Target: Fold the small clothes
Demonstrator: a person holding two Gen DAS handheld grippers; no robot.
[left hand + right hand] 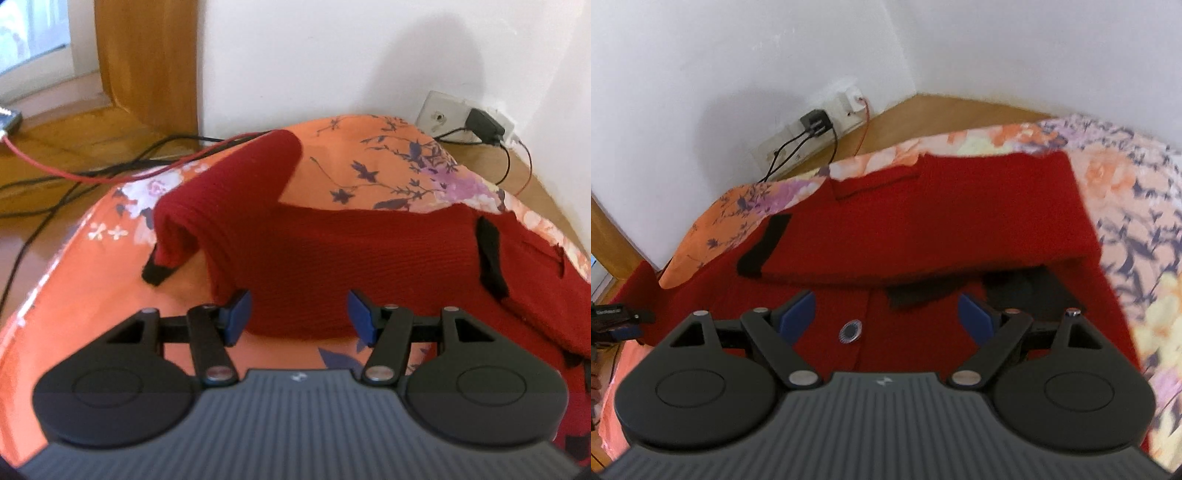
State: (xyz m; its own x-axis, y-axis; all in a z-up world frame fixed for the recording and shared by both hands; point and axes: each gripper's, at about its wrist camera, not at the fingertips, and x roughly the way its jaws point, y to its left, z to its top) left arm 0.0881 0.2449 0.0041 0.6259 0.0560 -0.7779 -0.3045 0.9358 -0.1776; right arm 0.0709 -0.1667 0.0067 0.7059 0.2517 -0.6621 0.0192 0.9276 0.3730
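A small red knitted cardigan (332, 254) with black trim lies on an orange floral sheet (92, 295). In the left wrist view one sleeve (207, 206) is humped up, its black cuff (155, 275) hanging left. My left gripper (299, 314) is open, with a fold of the red knit lying between its blue pads. In the right wrist view the cardigan (942, 221) has a sleeve folded across the body, black cuff (764, 243) at left. My right gripper (886, 317) is open above the front placket and a button (850, 331).
A white wall with a socket plate and black plug (484, 125) stands behind the bed; it also shows in the right wrist view (814, 123). Red and black cables (92, 173) run over the wooden floor at left. A wooden frame (147, 62) stands far left.
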